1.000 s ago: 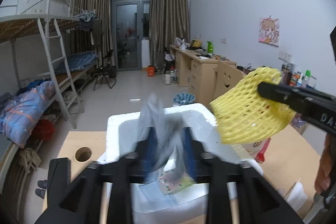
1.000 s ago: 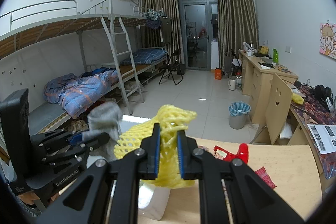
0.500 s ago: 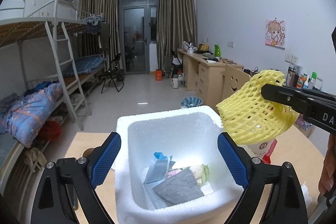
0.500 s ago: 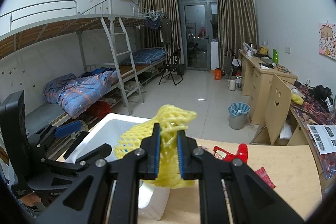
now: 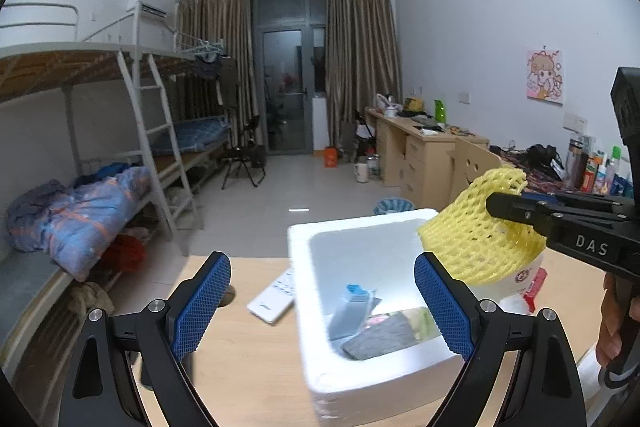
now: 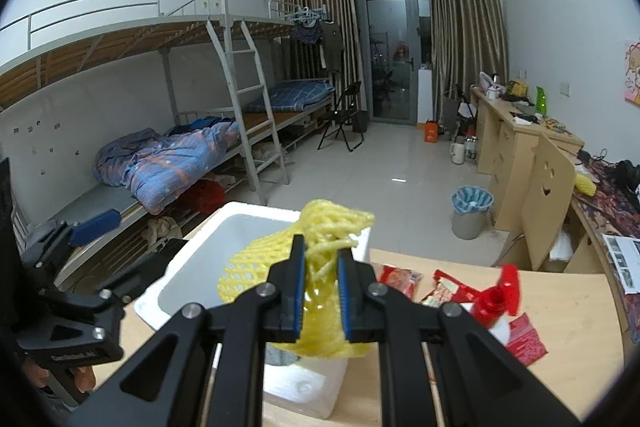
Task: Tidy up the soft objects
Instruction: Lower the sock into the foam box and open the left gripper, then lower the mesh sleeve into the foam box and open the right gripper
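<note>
L gripper (image 5: 322,303) is nearest in the left wrist view: its blue pads (image 5: 200,301) stand wide apart w/ nothing between them, above the wooden table (image 5: 256,359). Just behind it, toward 1 o'clock, sits the white foam box (image 5: 360,379); the right pad overlaps its right wall. Inside the box, at the bottom, lie a grey cloth (image 5: 380,337), a blue-topped packet (image 5: 354,303) and some pale soft item, not clear what. At 11 o'clock from the box, a white remote (image 5: 272,301) lies flat on the table, just beside the box wall.

R gripper (image 6: 322,291) is clamped on the yellow foam net (image 6: 280,259), pads pressing it from both sides. In the left wrist view this net (image 5: 476,231) hangs over the box's right rim, approx. 2 o'clock from the box centre.

Further at 3 o'clock in the right wrist view: red snack packets (image 6: 400,277) and a red-capped bottle (image 6: 500,303), blurred. Far back: bunk bed (image 6: 168,131), blue bin (image 6: 470,211).
</note>
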